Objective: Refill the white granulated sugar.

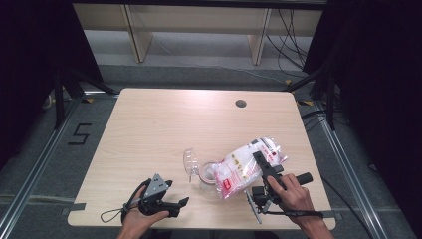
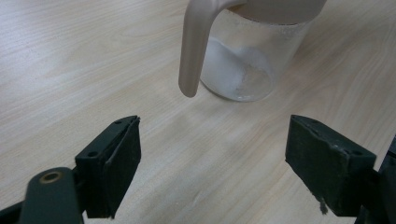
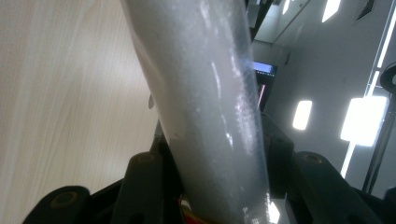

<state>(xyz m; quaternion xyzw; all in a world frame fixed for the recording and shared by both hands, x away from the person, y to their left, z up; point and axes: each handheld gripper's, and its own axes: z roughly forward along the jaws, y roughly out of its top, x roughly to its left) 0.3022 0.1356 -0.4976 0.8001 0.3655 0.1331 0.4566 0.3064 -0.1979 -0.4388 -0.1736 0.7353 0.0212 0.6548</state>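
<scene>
A clear jar point(image 1: 203, 175) stands near the table's front middle, its clear lid point(image 1: 189, 162) flipped open to the left. In the left gripper view the jar point(image 2: 243, 60) holds some white powder, and a beige tab point(image 2: 192, 51) hangs from its rim. A plastic bag of white powder point(image 1: 241, 167) lies tilted, its lower end at the jar's mouth. My right gripper point(image 1: 260, 162) is shut on this bag point(image 3: 205, 93), which runs up between its jaws. My left gripper point(image 1: 178, 194) rests at the front left, open, with bare table between its jaws point(image 2: 212, 140) just short of the jar.
The wooden table point(image 1: 149, 129) has a round cable hole point(image 1: 241, 103) at the back right. A cable loop point(image 1: 112, 215) trails from the left gripper near the front edge. Wooden shelf legs point(image 1: 137, 35) stand on the floor beyond the table.
</scene>
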